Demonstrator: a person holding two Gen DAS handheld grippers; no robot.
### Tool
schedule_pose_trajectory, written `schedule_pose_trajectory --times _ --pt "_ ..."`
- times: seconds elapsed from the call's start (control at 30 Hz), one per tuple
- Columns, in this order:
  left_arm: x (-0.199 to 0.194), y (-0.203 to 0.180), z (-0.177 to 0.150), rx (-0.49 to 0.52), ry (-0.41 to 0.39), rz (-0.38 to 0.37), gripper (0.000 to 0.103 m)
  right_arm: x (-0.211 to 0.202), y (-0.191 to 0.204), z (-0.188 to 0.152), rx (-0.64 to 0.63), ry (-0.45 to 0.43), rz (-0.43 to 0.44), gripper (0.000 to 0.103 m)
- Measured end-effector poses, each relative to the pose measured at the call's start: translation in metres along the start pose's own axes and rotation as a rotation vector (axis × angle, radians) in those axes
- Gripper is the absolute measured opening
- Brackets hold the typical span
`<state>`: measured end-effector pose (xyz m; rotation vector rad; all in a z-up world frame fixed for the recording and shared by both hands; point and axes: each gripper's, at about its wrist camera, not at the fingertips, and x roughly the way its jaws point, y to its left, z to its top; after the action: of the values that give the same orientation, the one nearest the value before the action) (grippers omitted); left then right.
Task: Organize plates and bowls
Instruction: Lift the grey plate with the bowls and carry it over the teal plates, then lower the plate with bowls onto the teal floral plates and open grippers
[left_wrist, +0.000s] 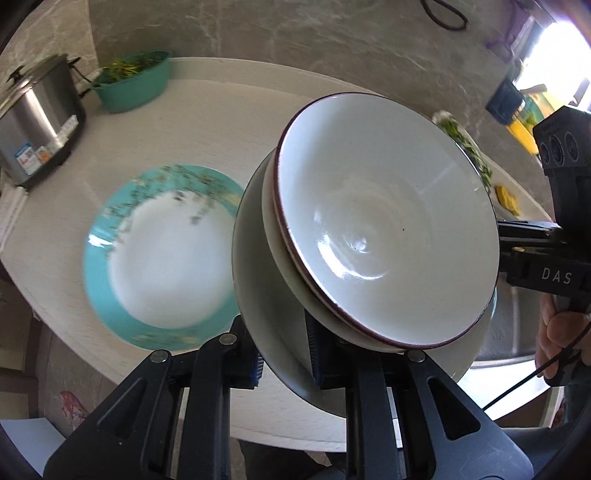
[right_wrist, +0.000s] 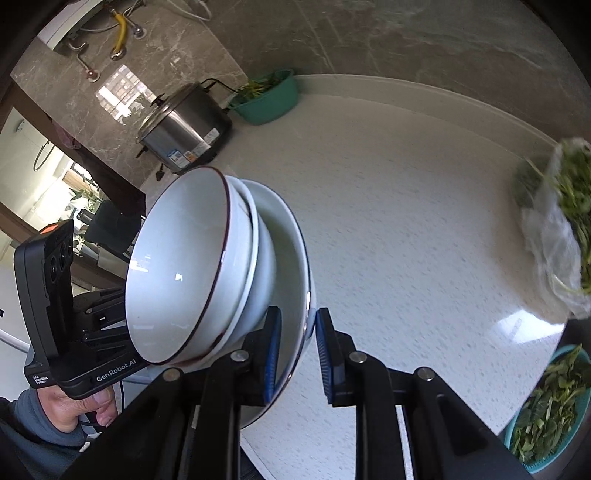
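Note:
A stack of white bowls (left_wrist: 384, 221), the top one with a dark red rim, is held tilted above the counter between both grippers. My left gripper (left_wrist: 284, 354) is shut on the rim of the bottom bowl (left_wrist: 266, 325). My right gripper (right_wrist: 297, 354) is shut on the opposite rim of the bottom bowl (right_wrist: 291, 258); the stack (right_wrist: 184, 266) leans to its left. A turquoise-rimmed plate (left_wrist: 162, 258) lies flat on the counter, left of the stack. The right gripper's body (left_wrist: 546, 258) shows at the right edge of the left wrist view.
A steel rice cooker (left_wrist: 37, 122) and a green basin of greens (left_wrist: 133, 81) stand at the back left. A bag of greens (right_wrist: 561, 229) and a teal colander of leaves (right_wrist: 550, 410) sit at the right. White counter (right_wrist: 406, 221), marble wall behind.

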<state>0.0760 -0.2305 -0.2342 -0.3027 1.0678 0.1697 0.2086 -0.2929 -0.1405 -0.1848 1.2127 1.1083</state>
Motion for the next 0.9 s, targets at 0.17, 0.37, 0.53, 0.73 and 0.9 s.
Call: schedule_pose_trajectory --times 0.17,0.37,0.53,0.73,0.9 --pt "-0.012 0.042 0.009 -0.018 -0.002 0.019 0.016 0.020 0.026 0.022 -0.019 0.007 0.019 0.022" --pt "-0.013 0.097 0.012 -0.040 0.009 0.037 0.016 0.055 0.054 0.048 -0.032 0.023 0.034 0.022" --pt "-0.003 0.138 0.015 -0.041 0.024 0.048 0.016 0.084 0.066 0.061 -0.027 0.040 0.041 0.022" --pt "0.023 0.170 0.019 -0.029 0.047 0.052 0.016 0.119 0.065 0.068 -0.001 0.070 0.038 0.022" --pt "0.048 0.191 0.022 -0.023 0.071 0.041 0.016 0.147 0.062 0.071 0.018 0.092 0.021 0.021"
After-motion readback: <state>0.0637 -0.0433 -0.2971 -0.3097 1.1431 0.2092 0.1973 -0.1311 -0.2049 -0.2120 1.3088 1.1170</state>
